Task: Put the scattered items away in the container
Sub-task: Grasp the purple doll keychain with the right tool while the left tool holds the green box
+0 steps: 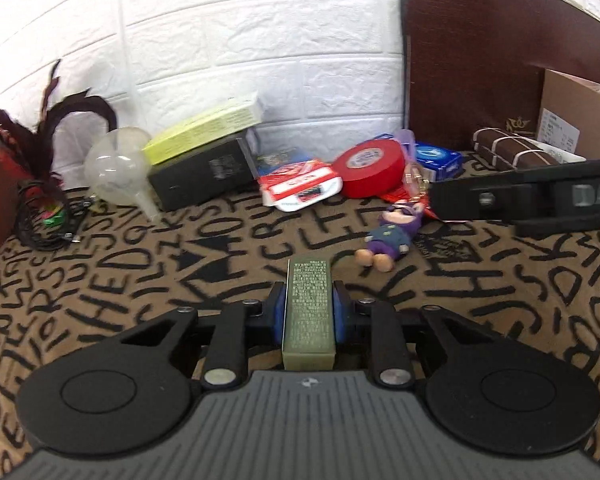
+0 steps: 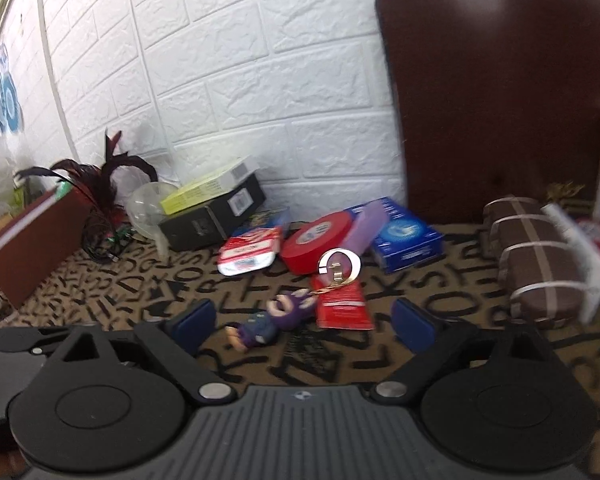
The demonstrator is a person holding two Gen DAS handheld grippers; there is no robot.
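White brick wall backs a lettered cloth (image 1: pixel 148 280) strewn with clutter. Clamped in the left gripper (image 1: pixel 309 312), a green box (image 1: pixel 309 308) juts forward above the cloth, pads (image 1: pixel 277 312) squeezing its long sides. Keep it level and pinched until it is over the container, probably the cardboard box (image 1: pixel 572 116) at far right. Right gripper (image 2: pixel 302 322) gapes wide over the purple doll (image 2: pixel 274 318), ready to drop around it

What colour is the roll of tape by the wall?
Red, with a white and blue label on its face. The roll of tape shows best in the left wrist view.
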